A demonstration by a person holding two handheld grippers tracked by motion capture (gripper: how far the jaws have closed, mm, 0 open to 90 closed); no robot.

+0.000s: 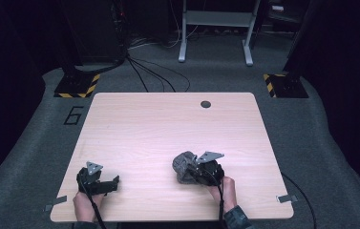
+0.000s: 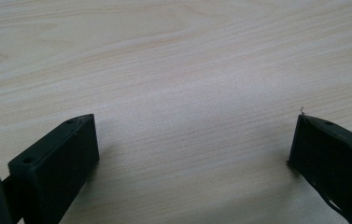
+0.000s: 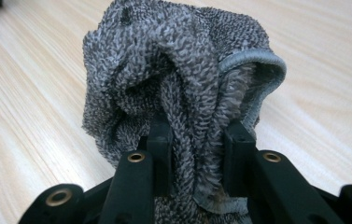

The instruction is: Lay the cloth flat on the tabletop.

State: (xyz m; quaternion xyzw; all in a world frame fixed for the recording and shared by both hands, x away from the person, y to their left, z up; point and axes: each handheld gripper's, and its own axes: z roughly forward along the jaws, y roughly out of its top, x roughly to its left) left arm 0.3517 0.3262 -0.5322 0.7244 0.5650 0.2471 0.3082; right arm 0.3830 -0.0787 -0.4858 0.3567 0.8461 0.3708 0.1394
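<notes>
A crumpled grey towel (image 1: pixel 183 165) lies bunched on the wooden table (image 1: pixel 168 129) at the front right. My right gripper (image 1: pixel 201 169) is shut on a fold of it; in the right gripper view the grey towel (image 3: pixel 178 70) rises between the two black jaws, which pinch a thick fold of the terry cloth. My left gripper (image 1: pixel 113 183) rests low at the front left, about a hand's width from the towel. In the left gripper view its fingers (image 2: pixel 57 163) stand wide apart over bare wood with nothing between them.
A dark round cable hole (image 1: pixel 206 104) sits near the table's far edge. Grey carpet surrounds the table, with cables, yellow-black striped stand bases (image 1: pixel 77 86) and a white frame (image 1: pixel 216 28) beyond it. A person's hands come in at the front edge.
</notes>
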